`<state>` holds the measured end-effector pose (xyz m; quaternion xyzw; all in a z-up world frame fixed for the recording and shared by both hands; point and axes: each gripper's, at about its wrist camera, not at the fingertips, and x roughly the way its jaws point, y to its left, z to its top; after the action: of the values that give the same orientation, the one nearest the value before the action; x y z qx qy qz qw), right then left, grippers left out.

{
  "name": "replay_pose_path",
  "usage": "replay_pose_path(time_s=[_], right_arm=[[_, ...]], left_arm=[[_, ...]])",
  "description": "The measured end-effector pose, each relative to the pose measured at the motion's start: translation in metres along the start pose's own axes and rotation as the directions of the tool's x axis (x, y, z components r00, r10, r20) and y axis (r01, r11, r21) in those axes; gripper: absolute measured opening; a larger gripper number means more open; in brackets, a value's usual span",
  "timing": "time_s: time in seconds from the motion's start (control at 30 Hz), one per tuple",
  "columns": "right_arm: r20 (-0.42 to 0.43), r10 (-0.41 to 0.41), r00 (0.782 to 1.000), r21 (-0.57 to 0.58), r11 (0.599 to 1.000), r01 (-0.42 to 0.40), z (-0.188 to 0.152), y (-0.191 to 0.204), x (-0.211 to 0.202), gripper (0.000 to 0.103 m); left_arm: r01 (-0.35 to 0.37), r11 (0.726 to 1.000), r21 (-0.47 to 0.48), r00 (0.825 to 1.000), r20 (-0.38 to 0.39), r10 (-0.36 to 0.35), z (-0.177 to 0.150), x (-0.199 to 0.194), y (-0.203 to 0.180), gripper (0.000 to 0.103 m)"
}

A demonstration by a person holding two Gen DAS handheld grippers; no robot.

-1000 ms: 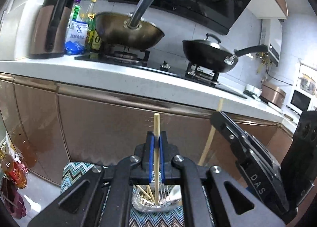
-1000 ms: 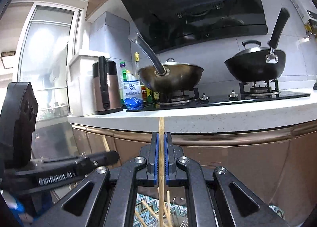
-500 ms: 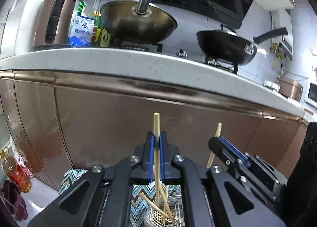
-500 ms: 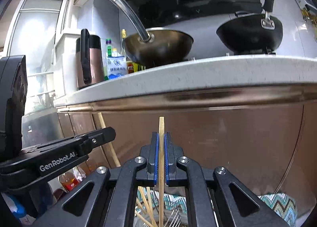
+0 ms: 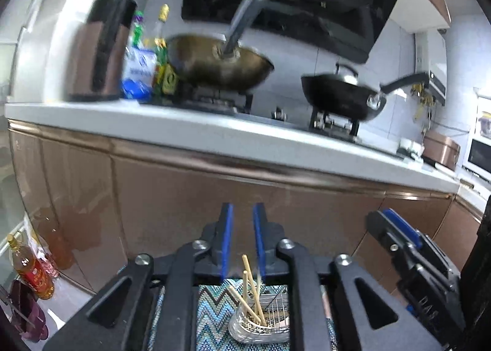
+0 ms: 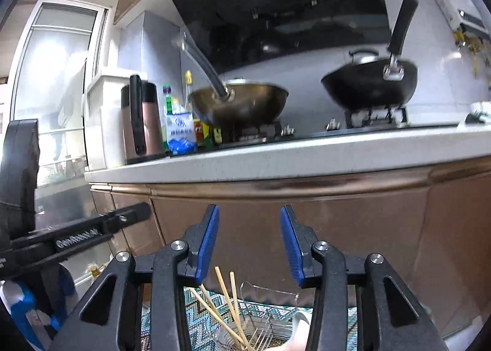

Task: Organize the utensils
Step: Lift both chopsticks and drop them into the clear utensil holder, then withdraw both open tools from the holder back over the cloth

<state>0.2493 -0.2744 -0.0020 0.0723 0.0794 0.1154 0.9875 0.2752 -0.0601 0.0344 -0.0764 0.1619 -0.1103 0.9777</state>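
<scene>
Both the left tool [image 5: 243, 239] and the right tool [image 6: 249, 242] are open and hold nothing, while the thin, pale wooden chopsticks [image 5: 251, 291] lean at 11 o'clock in the wire holder [image 5: 260, 325] below.
</scene>
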Motion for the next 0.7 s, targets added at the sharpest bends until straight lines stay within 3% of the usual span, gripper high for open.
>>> replay_pose_path(time_s=[0.1, 0.33, 0.7], right_arm=[[0.019, -0.009, 1.0, -0.013, 1.0, 0.01, 0.012, 0.008, -0.026, 0.041], [0.027, -0.017, 0.999, -0.059, 0.998, 0.018, 0.026, 0.035, -0.086, 0.043], [0.026, 0.015, 1.0, -0.063, 0.998, -0.014, 0.027, 0.069, -0.159, 0.045]], left_arm=[[-0.019, 1.0, 0.004, 0.999, 0.047, 0.019, 0.008, -0.034, 0.002, 0.03], [-0.032, 0.999, 0.044, 0.995, 0.094, 0.027, 0.01, -0.102, 0.002, 0.031], [-0.073, 0.997, 0.033, 0.992, 0.104, 0.069, -0.003, -0.184, 0.025, 0.031]])
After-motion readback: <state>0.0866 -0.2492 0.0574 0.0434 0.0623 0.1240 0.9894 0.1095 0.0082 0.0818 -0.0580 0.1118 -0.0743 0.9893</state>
